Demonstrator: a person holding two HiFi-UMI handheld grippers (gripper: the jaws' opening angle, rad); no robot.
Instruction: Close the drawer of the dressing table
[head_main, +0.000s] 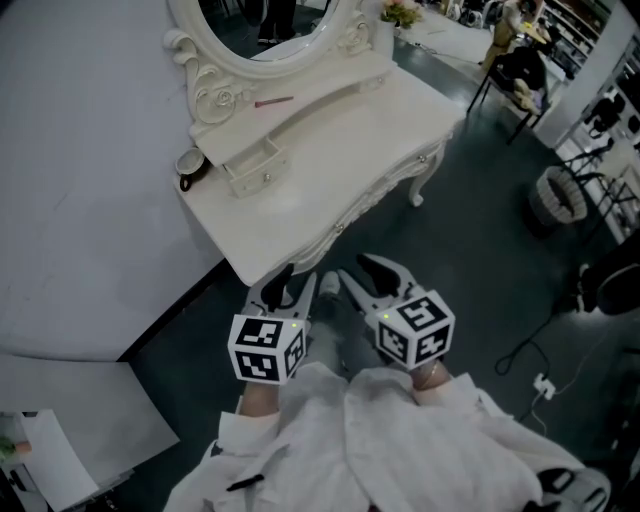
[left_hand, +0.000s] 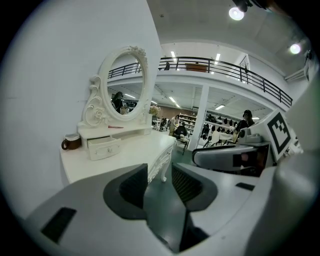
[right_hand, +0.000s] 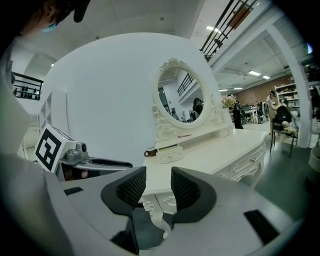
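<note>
A white carved dressing table (head_main: 300, 190) with an oval mirror (head_main: 265, 30) stands against the pale wall. On its raised shelf a small drawer (head_main: 250, 168) is pulled out toward the tabletop; it also shows as the small drawer (left_hand: 104, 148) and the small drawer (right_hand: 169, 155). My left gripper (head_main: 287, 283) hovers open at the table's near corner with nothing between its jaws. Just to its right my right gripper (head_main: 362, 276) is open too and holds nothing. Both grippers are well short of the drawer.
A brown mug (head_main: 189, 168) sits on the table's left end beside the drawer, and a pink pen (head_main: 272, 101) lies on the shelf. Front drawers with knobs (head_main: 421, 157) line the table's edge. A dark chair (head_main: 515, 75) and a basket (head_main: 560, 195) stand on the grey floor to the right.
</note>
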